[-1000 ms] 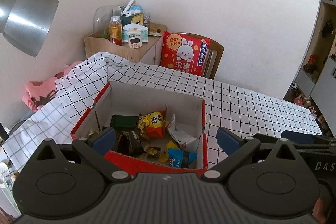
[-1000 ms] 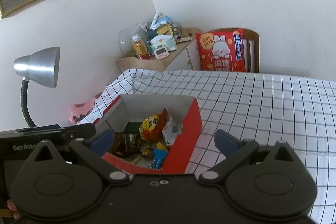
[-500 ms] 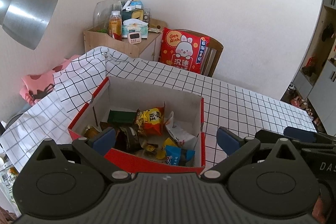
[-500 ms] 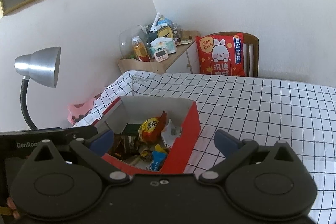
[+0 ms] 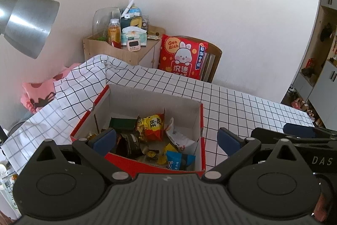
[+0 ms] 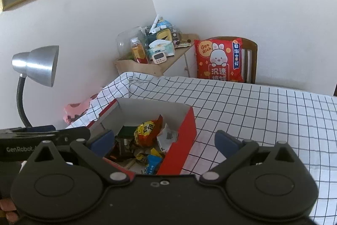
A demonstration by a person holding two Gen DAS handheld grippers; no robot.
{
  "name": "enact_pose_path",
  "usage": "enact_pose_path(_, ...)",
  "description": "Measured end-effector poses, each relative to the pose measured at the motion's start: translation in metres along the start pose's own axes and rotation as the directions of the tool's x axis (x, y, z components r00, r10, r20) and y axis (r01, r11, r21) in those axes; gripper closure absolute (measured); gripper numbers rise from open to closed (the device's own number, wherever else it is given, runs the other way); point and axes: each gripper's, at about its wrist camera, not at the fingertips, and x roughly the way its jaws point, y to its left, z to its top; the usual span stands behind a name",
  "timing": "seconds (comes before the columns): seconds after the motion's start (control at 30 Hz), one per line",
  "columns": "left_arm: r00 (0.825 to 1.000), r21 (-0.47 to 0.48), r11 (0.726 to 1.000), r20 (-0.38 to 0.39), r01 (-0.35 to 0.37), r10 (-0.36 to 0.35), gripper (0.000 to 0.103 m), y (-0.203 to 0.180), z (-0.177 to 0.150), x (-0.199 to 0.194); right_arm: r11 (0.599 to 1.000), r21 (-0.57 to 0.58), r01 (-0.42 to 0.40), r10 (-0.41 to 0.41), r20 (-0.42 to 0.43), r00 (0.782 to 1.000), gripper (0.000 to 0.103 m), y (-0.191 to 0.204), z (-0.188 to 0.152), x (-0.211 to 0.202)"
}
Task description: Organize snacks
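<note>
both the left gripper (image 5: 166, 141) and right gripper (image 6: 164, 140) are matte black, with blue pads (image 5: 104, 140) on angled fingers, round pivot discs, silver rivets and triangular cut-outs; white "genrobot" and "das" lettering marks their sides.

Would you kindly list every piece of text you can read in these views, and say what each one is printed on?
"Get Rich": red rabbit-print cushion on the wooden chair.
"DAS": black body of the right gripper, cut off at the frame edge.
"GenRobot": black body of the left gripper.
Chinese characters on the cushion and on the yellow-red snack bag in the red cardboard box: visible, not transcribed.
Small white timer and tissue pack: too small to read.
</note>
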Motion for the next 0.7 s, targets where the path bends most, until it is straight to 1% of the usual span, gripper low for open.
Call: enact_pose_path(0.7, 0.999, -0.004, 1.0, -0.027, -0.023, 0.023, 0.0, -0.002, -0.0042, 0.004, 1.0, 0.011, 0.003, -0.003, -0.041, 0.999, 0.001, -0.0034, -0.0028, 0.0067)
